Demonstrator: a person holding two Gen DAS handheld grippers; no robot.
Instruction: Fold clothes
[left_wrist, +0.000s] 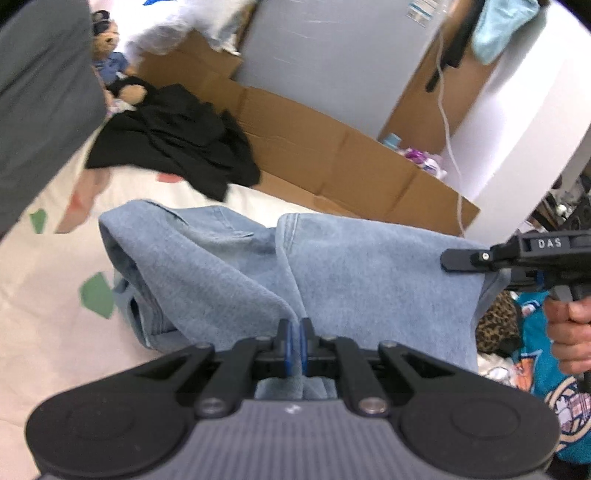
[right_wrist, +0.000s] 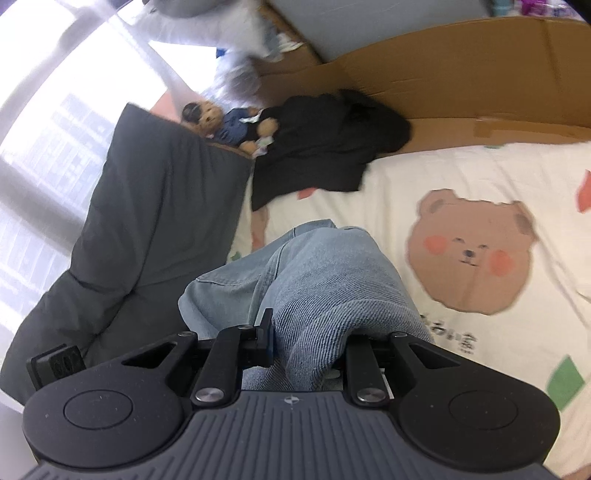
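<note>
Both grippers clamp jeans (left_wrist: 229, 266): left gripper (left_wrist: 294, 345) and right gripper (right_wrist: 306, 332) lift them above bed (right_wrist: 461, 173).

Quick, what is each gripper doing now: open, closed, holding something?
Left gripper: closed on a thin fold of the light blue jeans.
Right gripper: closed on a thick bunch of the same jeans.

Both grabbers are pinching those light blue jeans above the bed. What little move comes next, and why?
Probably carry the held edge forward and lower it onto the far half. The left gripper and right gripper both clamp the light blue jeans, lifted and bunched over the bedsheet.
</note>
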